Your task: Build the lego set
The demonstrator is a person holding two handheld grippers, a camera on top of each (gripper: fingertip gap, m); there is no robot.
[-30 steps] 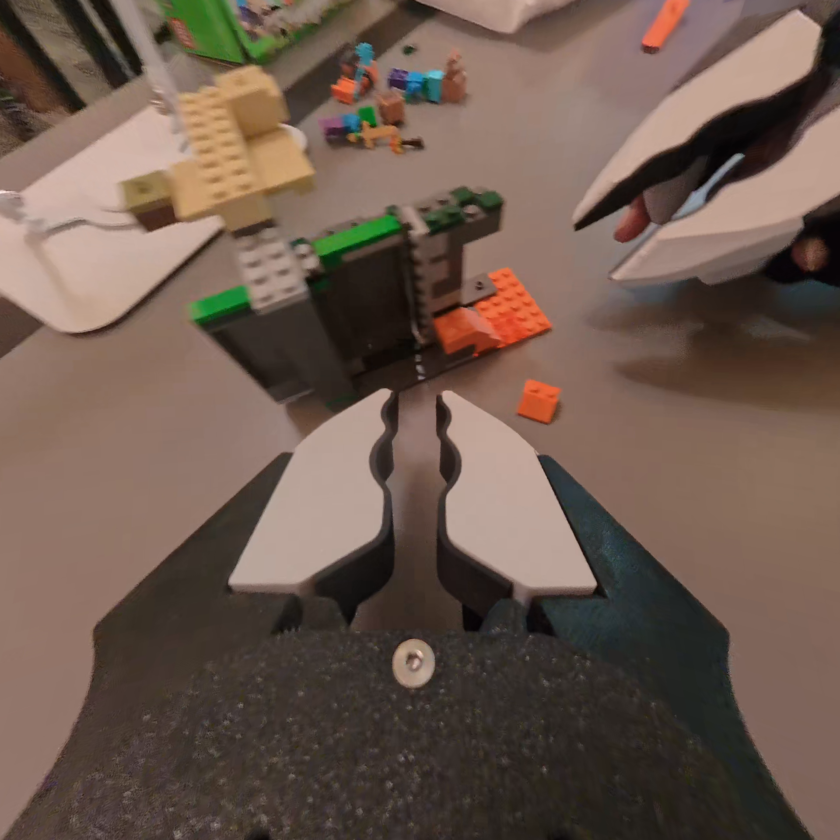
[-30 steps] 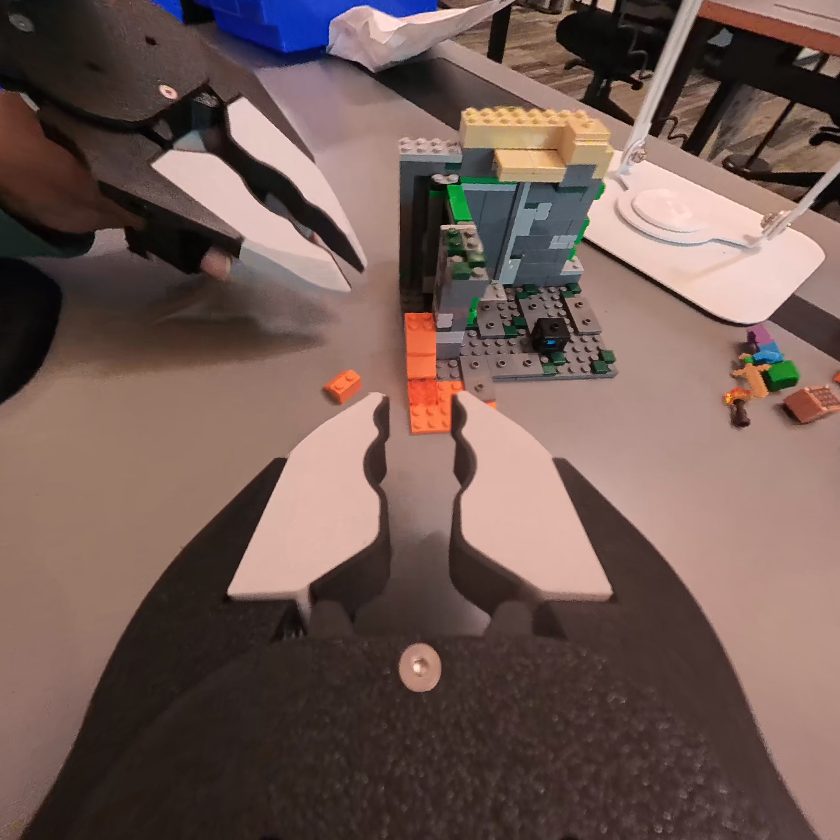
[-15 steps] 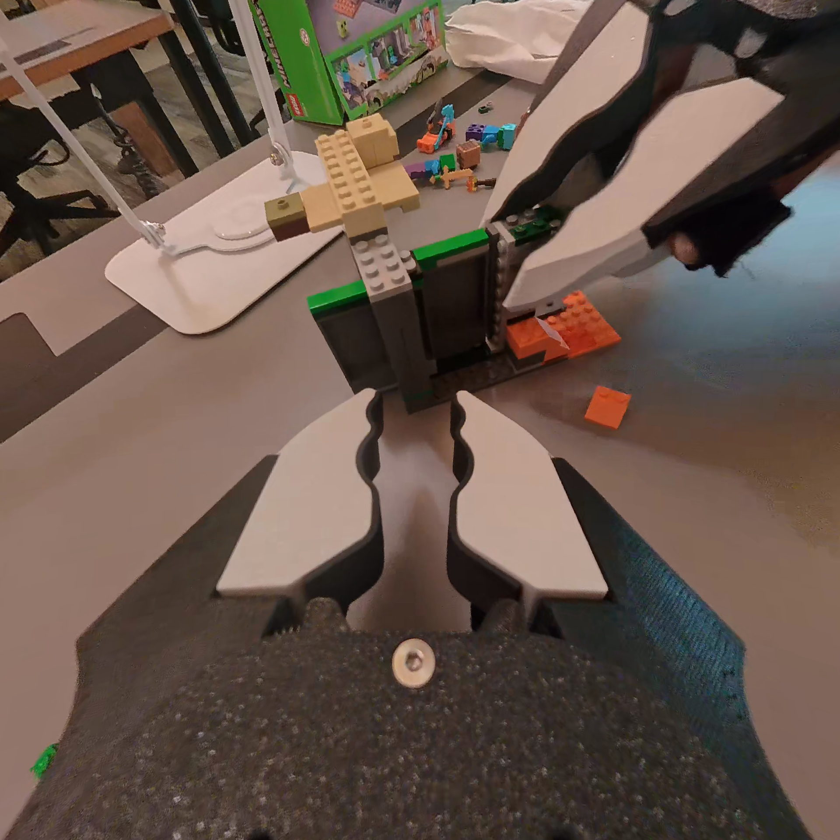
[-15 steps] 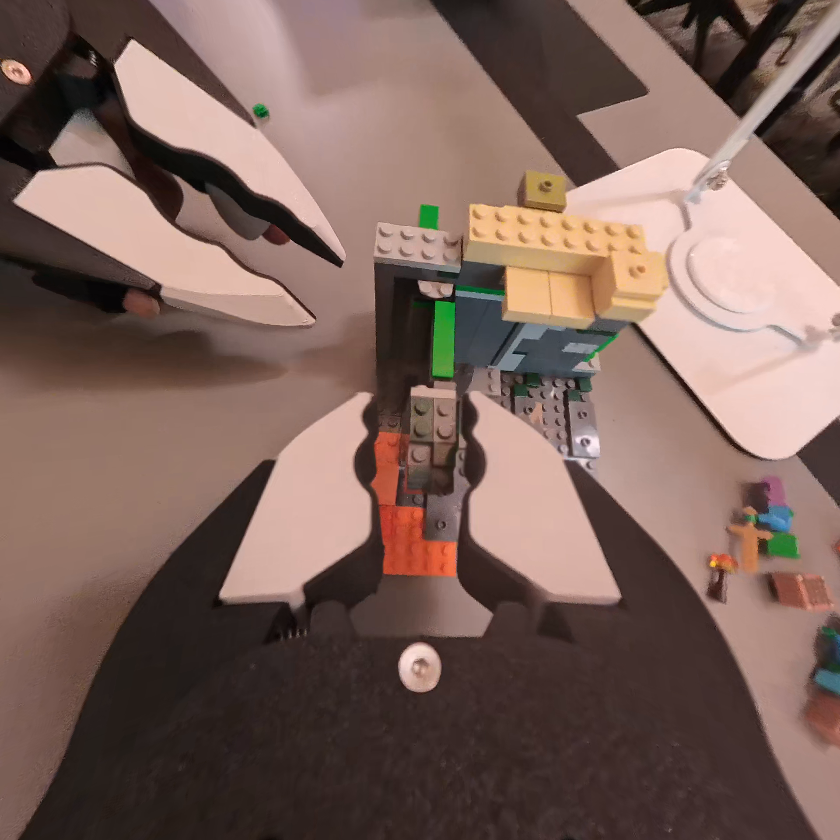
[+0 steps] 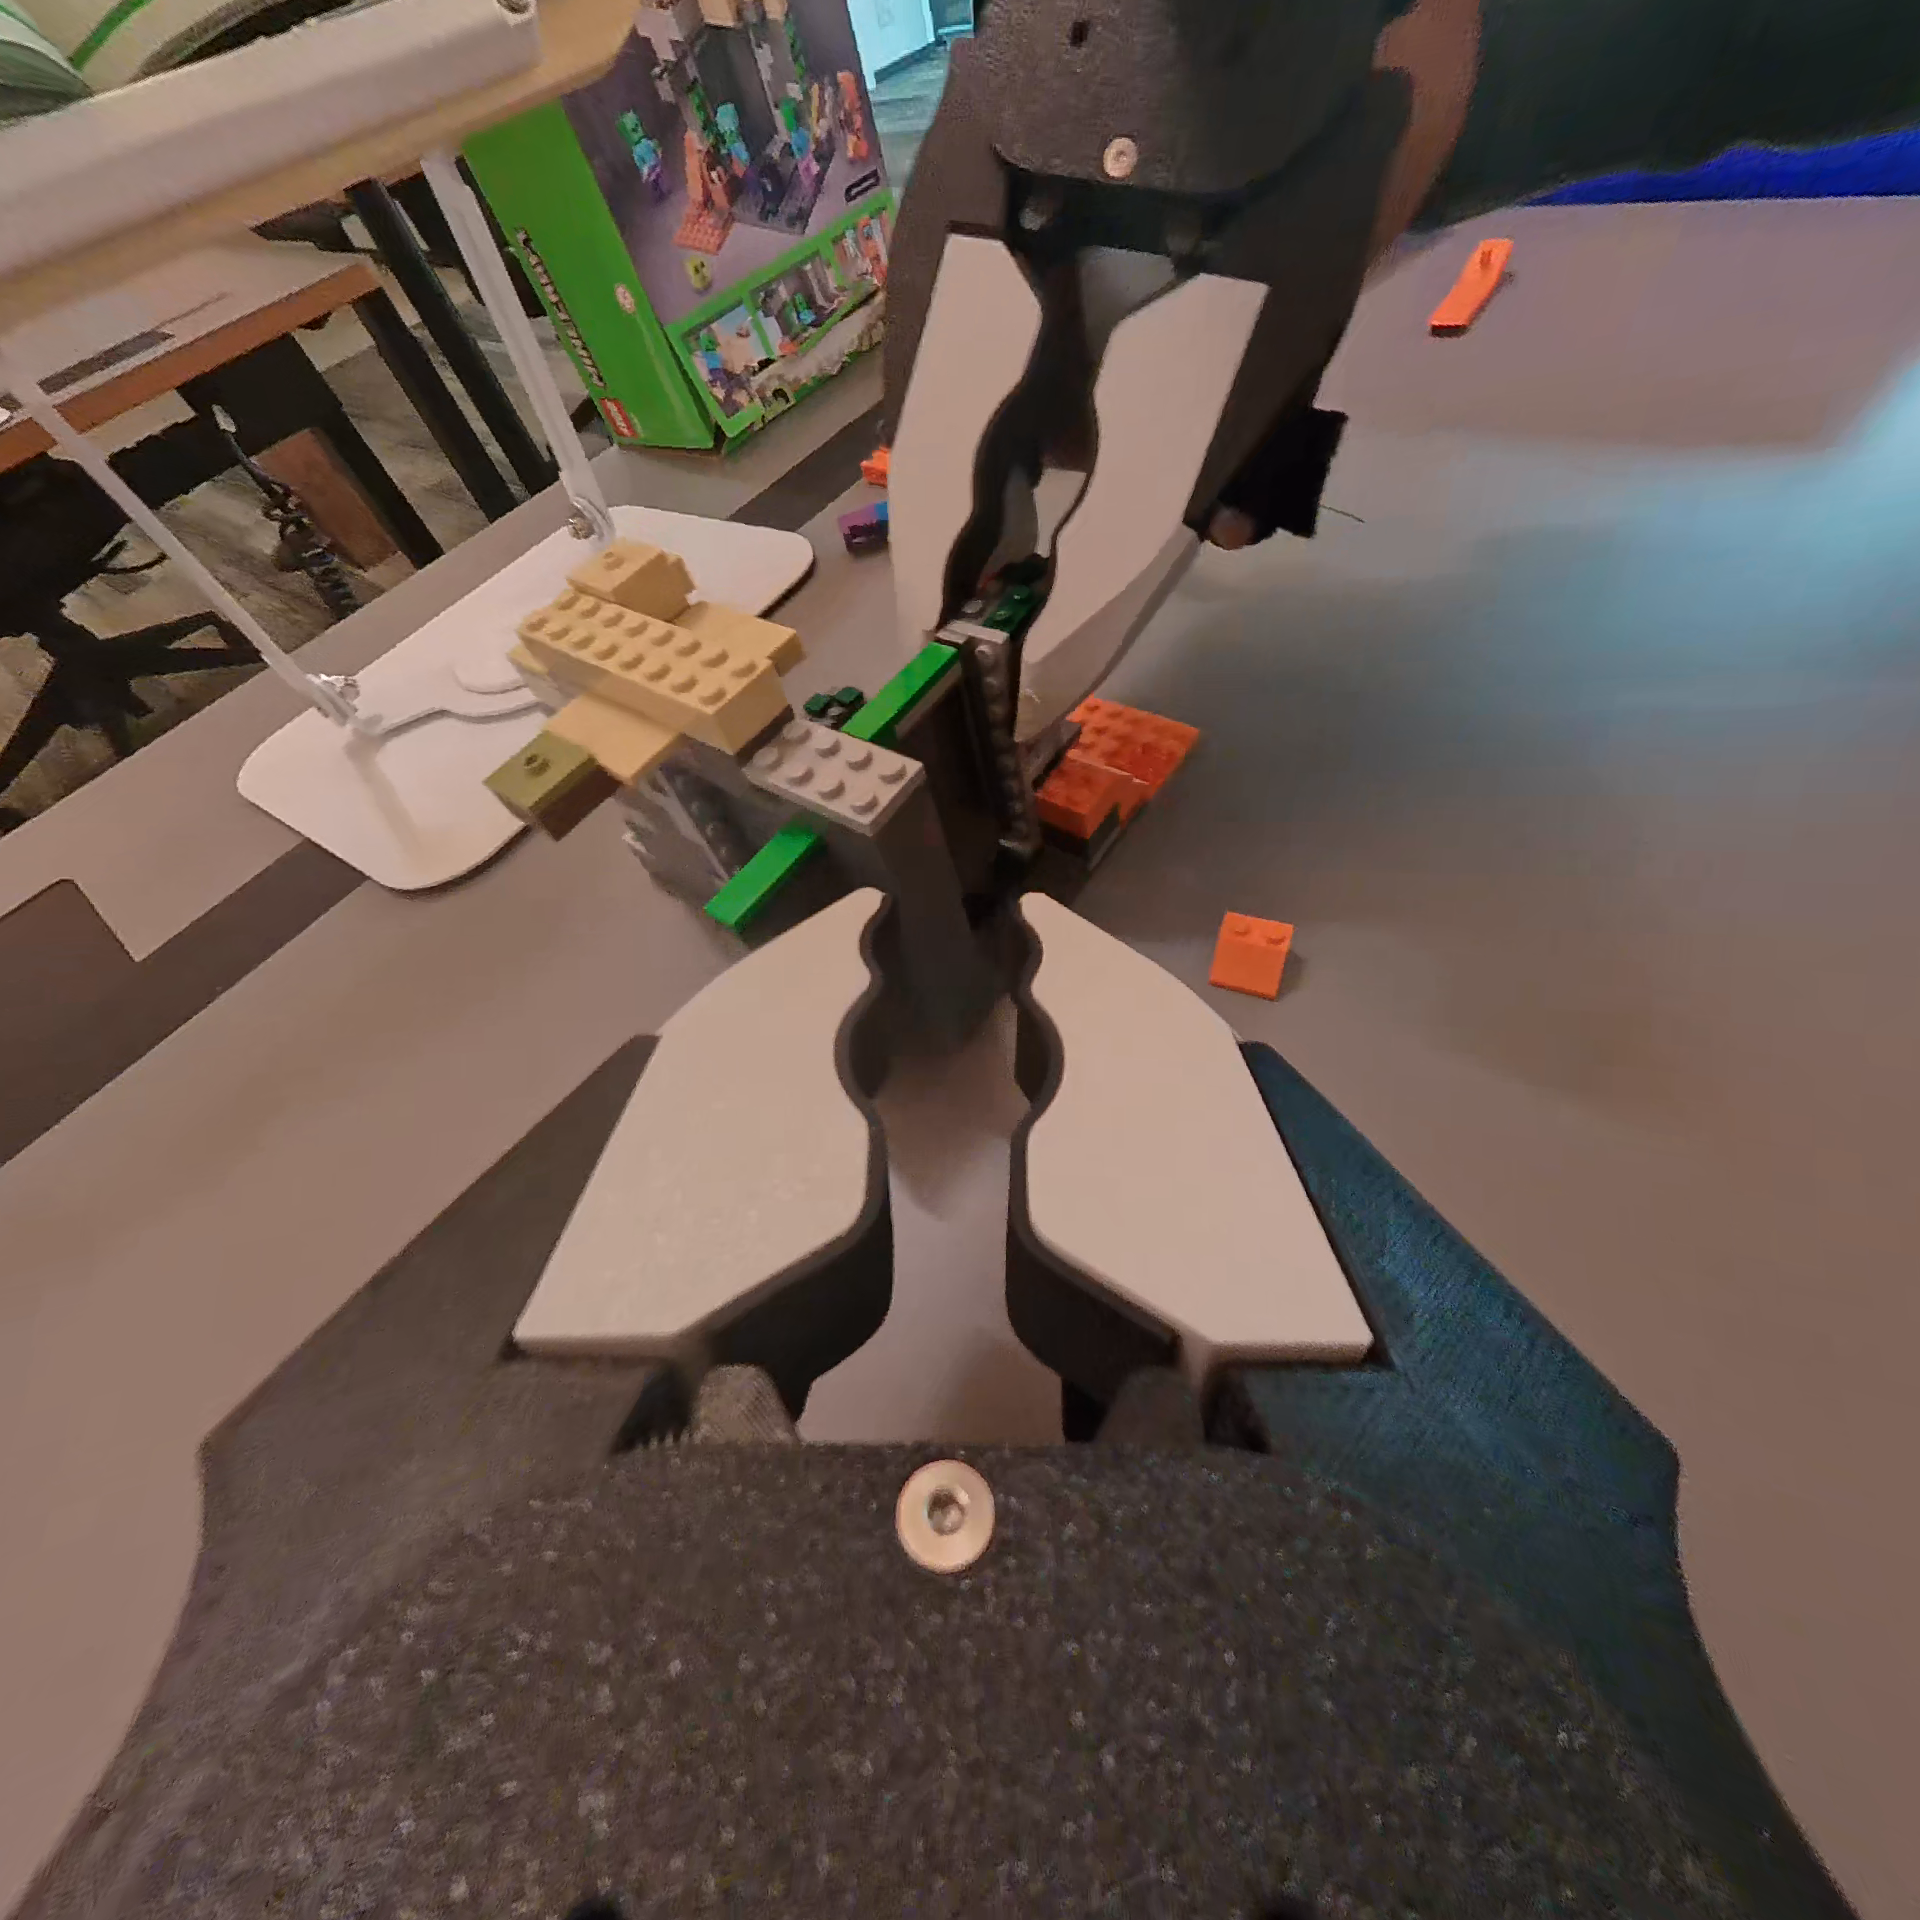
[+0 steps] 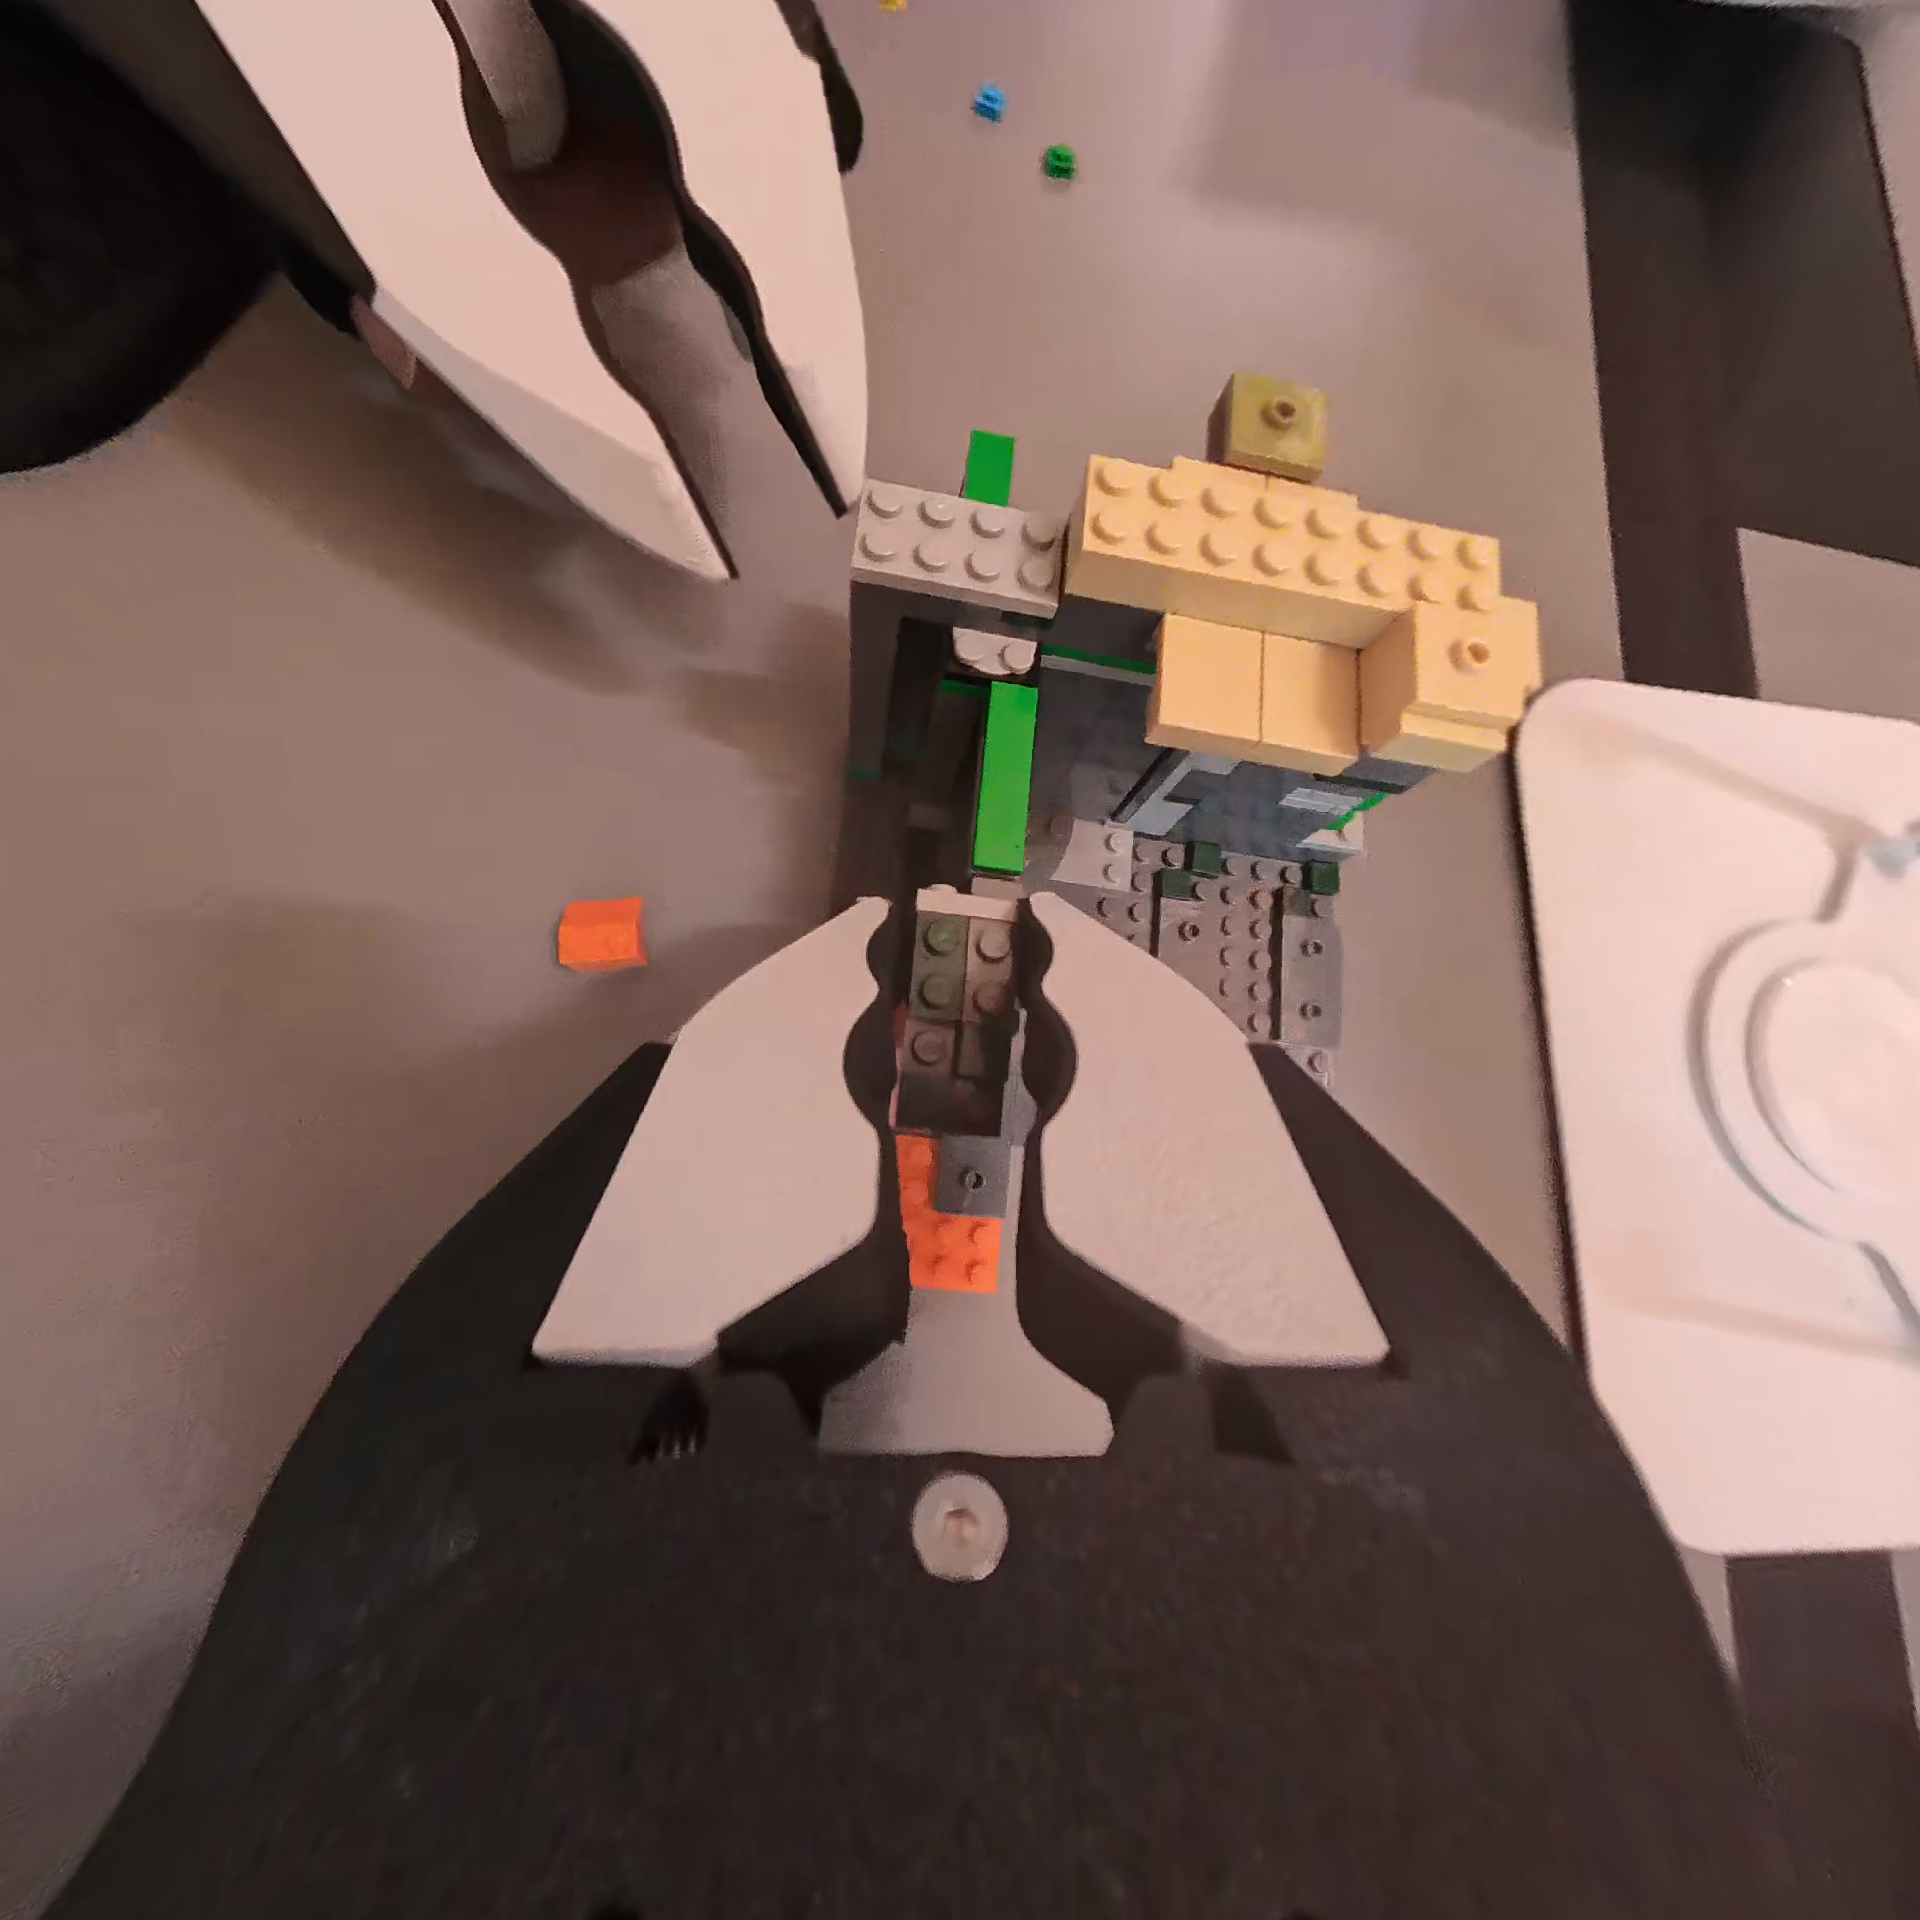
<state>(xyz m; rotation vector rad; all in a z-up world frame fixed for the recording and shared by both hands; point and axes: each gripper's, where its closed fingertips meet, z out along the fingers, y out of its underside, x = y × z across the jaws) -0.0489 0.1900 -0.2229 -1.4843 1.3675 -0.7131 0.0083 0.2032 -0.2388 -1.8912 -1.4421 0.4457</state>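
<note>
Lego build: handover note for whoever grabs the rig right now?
Left tool: open, tips at the near corner of the grey wall, not clamped.
Right tool: straddling the mossy pillar from above; can't tell whether it is clamped.
Done: base, walls and tan roof are assembled.
Left: loose orange brick beside the build and small green piece farther off, both unplaced.

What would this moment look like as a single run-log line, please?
right gripper: fingers straddle grey-green pillar, contact unclear | left gripper: open at lego build's grey wall | loose orange brick: on table
</note>
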